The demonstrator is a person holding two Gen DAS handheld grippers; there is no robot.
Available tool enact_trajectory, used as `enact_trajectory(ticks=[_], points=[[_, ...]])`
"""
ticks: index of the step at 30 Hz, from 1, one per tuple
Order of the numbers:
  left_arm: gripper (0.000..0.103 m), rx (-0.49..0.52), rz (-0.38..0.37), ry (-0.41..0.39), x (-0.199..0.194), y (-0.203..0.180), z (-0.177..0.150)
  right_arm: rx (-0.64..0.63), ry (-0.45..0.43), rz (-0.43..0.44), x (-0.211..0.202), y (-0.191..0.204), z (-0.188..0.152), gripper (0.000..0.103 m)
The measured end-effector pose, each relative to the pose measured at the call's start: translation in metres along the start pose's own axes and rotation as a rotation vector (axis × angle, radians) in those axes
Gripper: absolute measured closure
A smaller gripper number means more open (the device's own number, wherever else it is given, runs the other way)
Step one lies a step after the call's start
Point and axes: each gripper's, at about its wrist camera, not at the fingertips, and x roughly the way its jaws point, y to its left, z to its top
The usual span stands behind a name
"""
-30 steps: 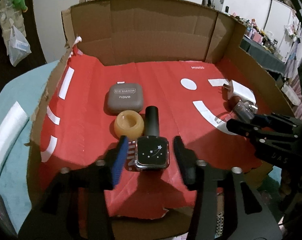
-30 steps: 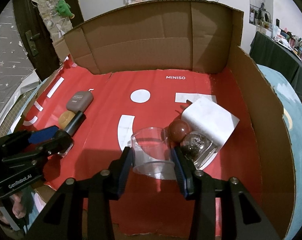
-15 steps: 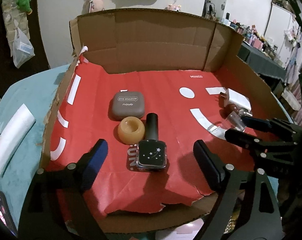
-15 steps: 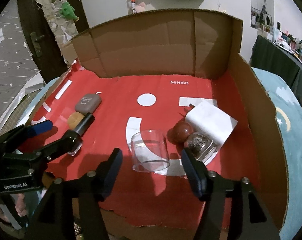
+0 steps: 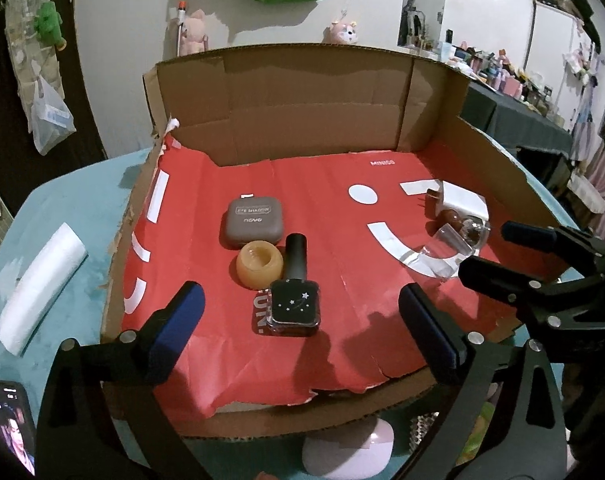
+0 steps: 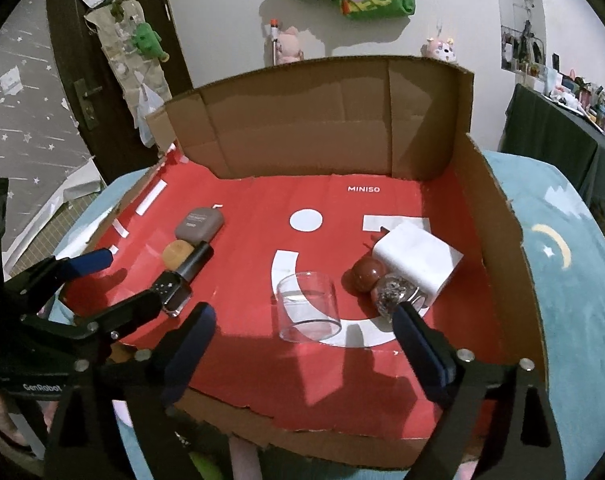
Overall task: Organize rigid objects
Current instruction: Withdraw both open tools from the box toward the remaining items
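A black nail polish bottle point(image 5: 295, 294) lies on the red paper point(image 5: 334, 216) in the cardboard box, beside an amber ring-shaped piece point(image 5: 259, 264) and a grey eye-shadow case point(image 5: 253, 222). My left gripper point(image 5: 300, 306) is still opening, its jaws wide and clear of the bottle. A clear glass cup point(image 6: 308, 306) stands free ahead of my right gripper point(image 6: 302, 330), whose jaws are also opening with nothing pressed. Right of the cup sit a red ball point(image 6: 367, 275), a glittery ball point(image 6: 394, 298) and a white block point(image 6: 418, 262). The bottle point(image 6: 184, 280) shows left in the right wrist view.
The cardboard box point(image 5: 302, 120) has tall back and side walls and a low torn front edge. It rests on a teal cloth point(image 5: 62, 208) with a white roll point(image 5: 38, 284) to the left. A phone point(image 5: 10, 420) lies at the lower left.
Both grippers opened wide and let go, the left of the nail polish bottle, the right of the glass cup. Both pulled back and rose a little.
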Motion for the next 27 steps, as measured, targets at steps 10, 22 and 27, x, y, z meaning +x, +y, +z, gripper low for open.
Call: enact_trajectory(ticks=[10, 22, 27], points=[[0.0, 0.006, 0.012, -0.03, -0.015, -0.002, -0.003, 0.004, -0.05, 0.002, -0.014, 0.001, -0.003, 0.0], [0.0, 0.025, 0.067, -0.059, -0.032, -0.002, -0.012, -0.008, -0.126, 0.008, -0.035, 0.004, -0.009, 0.0], [0.0, 0.025, 0.06, -0.059, -0.036, -0.004, -0.015, -0.014, -0.161, 0.008, -0.046, 0.007, -0.013, 0.0]])
